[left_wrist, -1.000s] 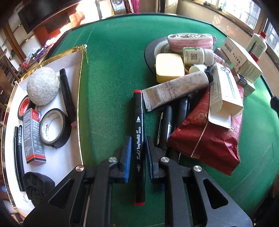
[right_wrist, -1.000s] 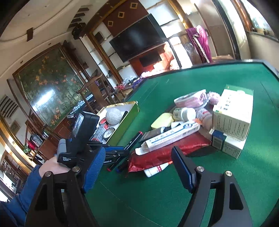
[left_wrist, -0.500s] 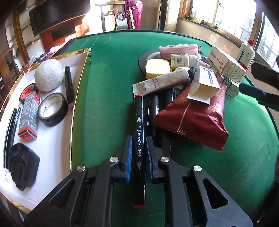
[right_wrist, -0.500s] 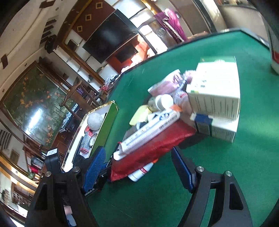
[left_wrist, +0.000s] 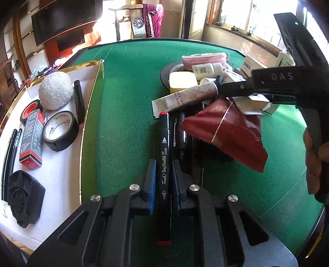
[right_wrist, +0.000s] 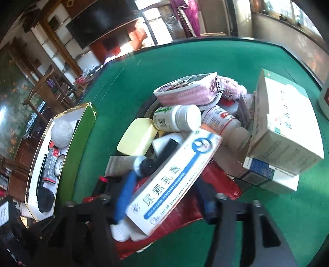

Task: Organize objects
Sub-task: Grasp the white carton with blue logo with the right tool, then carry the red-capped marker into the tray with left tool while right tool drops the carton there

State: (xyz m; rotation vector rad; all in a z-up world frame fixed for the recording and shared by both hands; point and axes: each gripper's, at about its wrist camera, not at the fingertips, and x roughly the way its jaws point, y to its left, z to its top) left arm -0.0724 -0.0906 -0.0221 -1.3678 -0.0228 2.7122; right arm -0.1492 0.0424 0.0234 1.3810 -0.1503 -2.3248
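- Left wrist view: left gripper [left_wrist: 162, 180] clamps the marker [left_wrist: 164, 156] above the green table [left_wrist: 127, 123], tray [left_wrist: 61, 184] at left; ready to carry over
- Right wrist view: right gripper [right_wrist: 164, 197] has swung down and its jaws have just been closing around the white box [right_wrist: 174, 180]; contact unclear, the next pick

Hard daylight pours through the windows [left_wrist: 236, 18] at the back of the room, blowing them out to white and throwing crisp shadows across the green felt table [left_wrist: 127, 86]. The left wrist view is sharp, its edges bowed by fisheye distortion. The right wrist view is smeared by motion blur, worst on the black two-finger gripper [right_wrist: 162, 197] in the dim foreground.
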